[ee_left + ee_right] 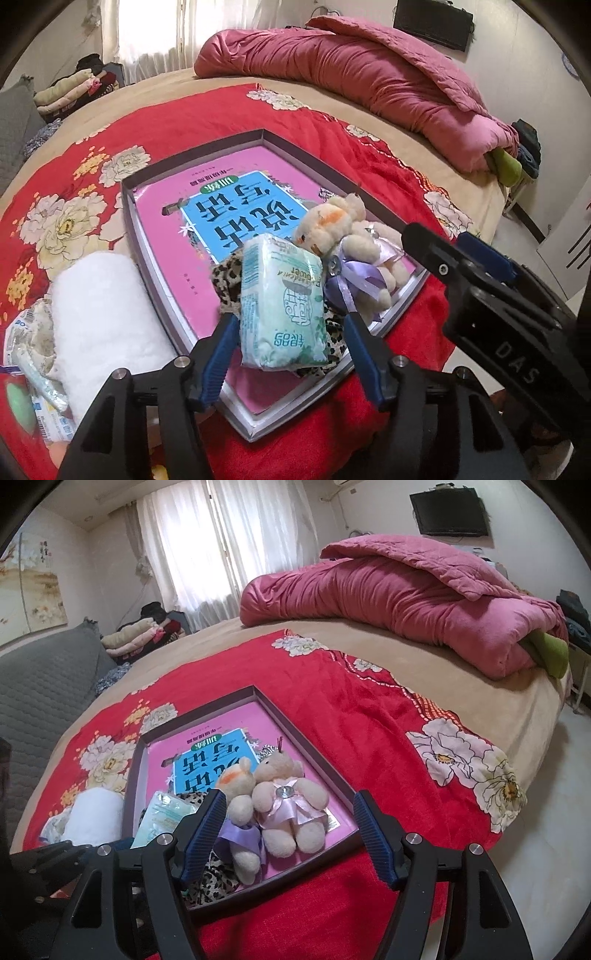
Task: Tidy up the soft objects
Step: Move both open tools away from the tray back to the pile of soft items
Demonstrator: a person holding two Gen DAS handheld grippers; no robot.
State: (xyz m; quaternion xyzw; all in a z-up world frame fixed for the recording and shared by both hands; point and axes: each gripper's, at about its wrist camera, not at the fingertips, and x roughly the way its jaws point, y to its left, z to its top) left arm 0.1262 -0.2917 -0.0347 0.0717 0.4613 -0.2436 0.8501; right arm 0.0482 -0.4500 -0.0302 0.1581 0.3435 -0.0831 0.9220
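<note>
A shallow grey box lies on the red flowered blanket with a pink and blue book in it. On the book rest a pale green tissue pack, a leopard-print cloth and two cream teddy bears with purple and pink ribbons. My left gripper is open, its fingers on either side of the tissue pack, not touching it. My right gripper is open around the bears; its body shows at the right of the left wrist view.
A rolled white towel and plastic-wrapped packs lie left of the box. A rolled pink quilt lies at the far end of the bed. Folded clothes and a grey sofa stand at the left.
</note>
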